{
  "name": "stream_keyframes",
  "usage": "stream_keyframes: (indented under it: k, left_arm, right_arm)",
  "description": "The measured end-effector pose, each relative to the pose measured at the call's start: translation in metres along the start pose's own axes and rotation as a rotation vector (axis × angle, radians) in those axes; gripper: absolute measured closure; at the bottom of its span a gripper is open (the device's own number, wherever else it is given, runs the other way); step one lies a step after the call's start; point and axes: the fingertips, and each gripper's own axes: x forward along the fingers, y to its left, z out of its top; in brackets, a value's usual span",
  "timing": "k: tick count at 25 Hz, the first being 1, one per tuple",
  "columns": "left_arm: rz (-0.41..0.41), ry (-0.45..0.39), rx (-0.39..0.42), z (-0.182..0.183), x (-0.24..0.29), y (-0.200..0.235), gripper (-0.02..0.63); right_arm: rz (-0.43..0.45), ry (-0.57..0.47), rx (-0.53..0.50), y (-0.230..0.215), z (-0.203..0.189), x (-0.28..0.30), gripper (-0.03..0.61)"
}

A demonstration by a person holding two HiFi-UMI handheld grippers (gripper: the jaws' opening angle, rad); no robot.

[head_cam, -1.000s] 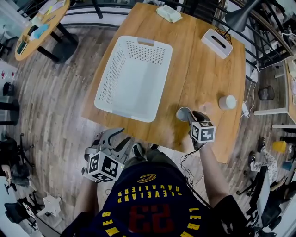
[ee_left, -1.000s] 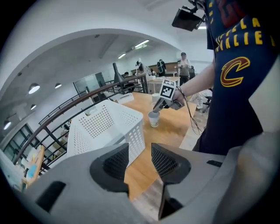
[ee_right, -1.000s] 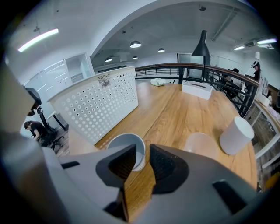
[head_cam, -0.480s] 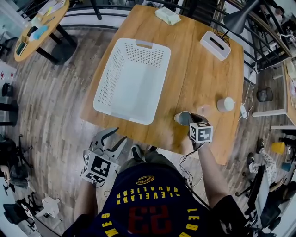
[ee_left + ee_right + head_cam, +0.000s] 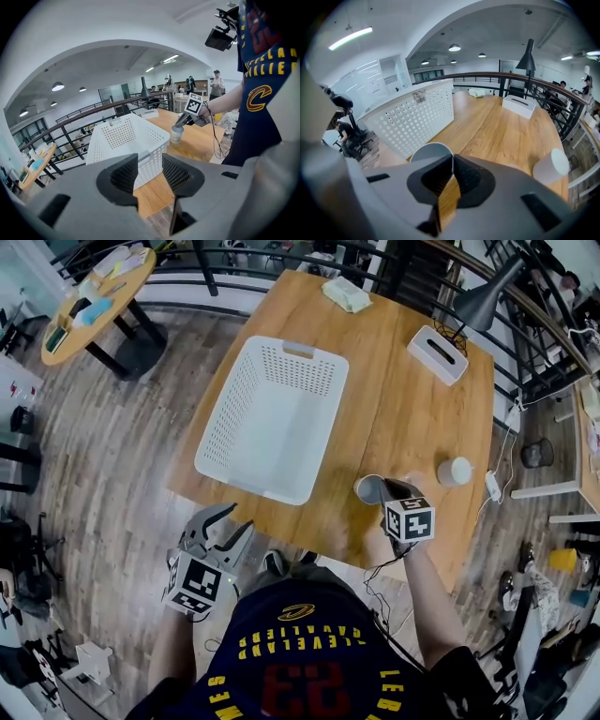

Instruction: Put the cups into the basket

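Observation:
My right gripper (image 5: 386, 491) is shut on the rim of a white cup (image 5: 368, 488) near the table's front edge. Its jaws have just closed, one pad inside the cup (image 5: 429, 152) and one outside. From the left gripper view, that cup (image 5: 176, 134) stands upright at the table top. A second white cup (image 5: 456, 471) stands to the right, also seen in the right gripper view (image 5: 551, 166). The white perforated basket (image 5: 246, 484) lies empty at the table's left half. My left gripper (image 5: 223, 521) hangs open below the table's front edge, nothing between its fingers (image 5: 126, 173).
A white tissue box (image 5: 438, 329) and a pale cloth (image 5: 345, 293) sit at the far end of the wooden table (image 5: 412, 409). A black lamp (image 5: 487, 282) stands behind the tissue box. A round side table (image 5: 89, 301) is at far left. Railings run behind.
The right gripper's jaws have closed on the cup's rim and it has risen a little. The left gripper has shifted slightly and rolled.

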Motion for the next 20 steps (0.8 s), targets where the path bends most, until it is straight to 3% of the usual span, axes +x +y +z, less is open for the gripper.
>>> stream_keyframes:
  k: [11,20]
  left_arm:
    - [0.138,-0.088,-0.1,0.022,-0.015,0.026,0.454]
    - [0.182,-0.086,-0.093,0.023,-0.027,0.038,0.454]
  right_arm:
    - [0.111,-0.241,-0.088,0.017,0.114,-0.057,0.557]
    - [0.176,-0.411,-0.172,0.05,0.202,-0.097,0.557]
